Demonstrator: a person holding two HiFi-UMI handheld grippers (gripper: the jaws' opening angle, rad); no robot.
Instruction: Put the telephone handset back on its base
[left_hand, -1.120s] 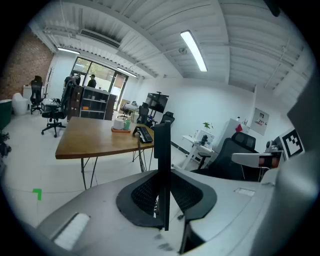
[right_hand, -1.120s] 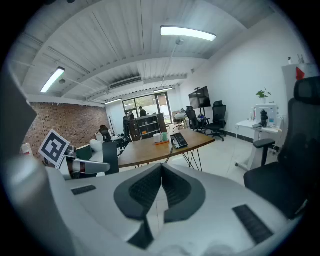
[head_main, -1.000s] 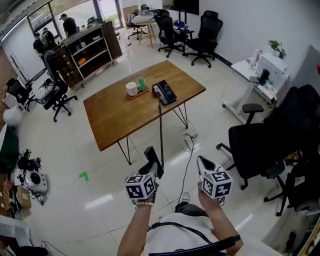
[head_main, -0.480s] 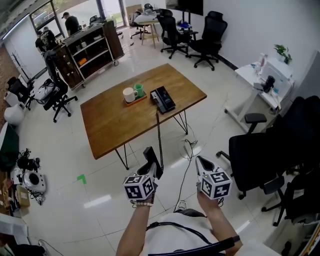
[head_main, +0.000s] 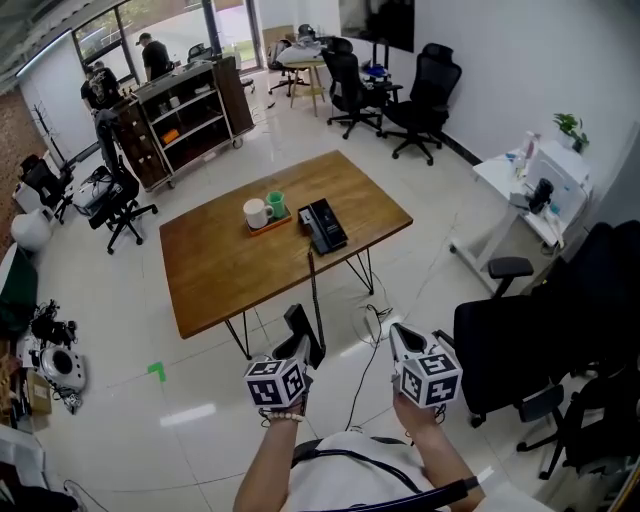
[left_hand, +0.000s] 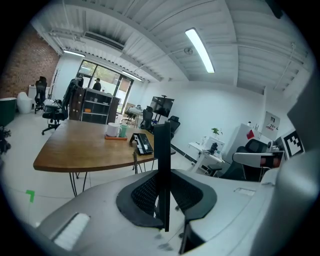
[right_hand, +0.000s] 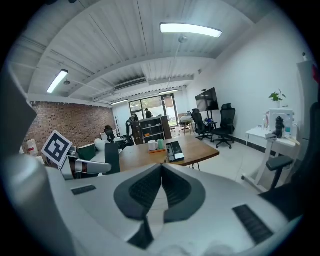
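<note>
The black telephone base (head_main: 325, 226) lies on the wooden table (head_main: 230, 265), beside a tray with two cups. Its black handset (head_main: 298, 328) stands upright between the jaws of my left gripper (head_main: 297, 345), which is shut on it well short of the table, above the floor. A dark cord (head_main: 317, 290) runs from the handset up to the base. In the left gripper view the handset (left_hand: 161, 170) appears edge-on between the pads, with the base (left_hand: 142, 143) far ahead. My right gripper (head_main: 398, 335) hovers to the right, shut and empty, its pads (right_hand: 172, 192) touching.
A white mug (head_main: 255, 212) and a green cup (head_main: 276, 203) stand left of the base. Black office chairs (head_main: 510, 340) crowd the right side, with a white desk (head_main: 530, 180) behind. A dark shelf unit (head_main: 180, 110) and people stand at the far back.
The table and base now sit lower in the head view, nearer my grippers. The left gripper still holds the handset; the right stays shut and empty.
</note>
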